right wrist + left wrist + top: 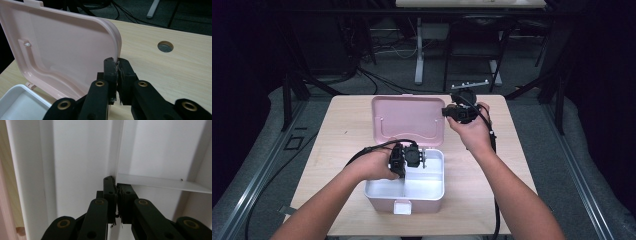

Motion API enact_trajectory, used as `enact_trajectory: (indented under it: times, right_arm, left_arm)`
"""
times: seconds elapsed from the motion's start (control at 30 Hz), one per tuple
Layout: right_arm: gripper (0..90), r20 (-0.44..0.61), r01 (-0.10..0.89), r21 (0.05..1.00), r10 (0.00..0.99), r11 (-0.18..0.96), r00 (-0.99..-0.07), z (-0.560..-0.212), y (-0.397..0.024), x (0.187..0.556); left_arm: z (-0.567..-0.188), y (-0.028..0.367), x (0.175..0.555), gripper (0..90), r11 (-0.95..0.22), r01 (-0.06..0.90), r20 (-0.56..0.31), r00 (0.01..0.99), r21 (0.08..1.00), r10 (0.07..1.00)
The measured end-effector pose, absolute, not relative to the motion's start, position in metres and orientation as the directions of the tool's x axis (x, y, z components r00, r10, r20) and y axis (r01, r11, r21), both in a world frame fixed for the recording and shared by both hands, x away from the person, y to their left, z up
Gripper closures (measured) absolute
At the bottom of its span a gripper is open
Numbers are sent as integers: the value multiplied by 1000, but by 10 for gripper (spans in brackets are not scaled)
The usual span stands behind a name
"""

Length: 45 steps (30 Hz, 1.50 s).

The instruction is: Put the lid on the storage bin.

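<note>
So here's where things stand: the pink plastic storage box with the white inner tray (412, 187) sits at the near middle of the light wooden table (347, 125), and its pink hinged lid (408, 119) is swung up and open, leaning back toward the far side.

The right gripper (451, 114) has its jaws pinched together on the right edge of that lid; in the right gripper view you can see the rim going in between the black pads (110, 70). The left gripper (411, 155) is down inside the tray, jaws closed on the thin white divider wall (150, 182) that splits the compartments, so that hand looks like it's steadying the box.

My read is that this is the lid-handling step, with the box braced on the near side. Whichever way the lid goes next, the right hand should follow the hinge's arc instead of pulling straight, and the left hand needs to keep its pinch so the box doesn't skate across the table.
</note>
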State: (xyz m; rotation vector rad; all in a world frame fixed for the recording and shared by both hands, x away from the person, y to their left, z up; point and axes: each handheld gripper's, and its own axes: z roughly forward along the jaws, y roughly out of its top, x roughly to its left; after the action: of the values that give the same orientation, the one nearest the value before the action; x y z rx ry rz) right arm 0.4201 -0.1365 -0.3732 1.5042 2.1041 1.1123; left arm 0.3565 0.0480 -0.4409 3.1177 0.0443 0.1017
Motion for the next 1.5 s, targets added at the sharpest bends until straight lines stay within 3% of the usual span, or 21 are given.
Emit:
enact_trajectory:
  times: [0.5, 0.87, 1.5]
  right_arm:
    - [866, 126, 602, 779, 899, 172, -420, -367, -136, 399]
    - [865, 124, 594, 784, 893, 179, -433, -366, -136, 395]
    - [866, 127, 593, 785, 890, 180, -439, -366, -135, 398]
  left_arm:
    - [-441, 49, 352, 848, -999, 44, 104, 993, 29, 47]
    - [-440, 53, 348, 763, -995, 94, 159, 982, 43, 100]
    - [-411, 99, 351, 757, -927, 240, 88, 957, 287, 275]
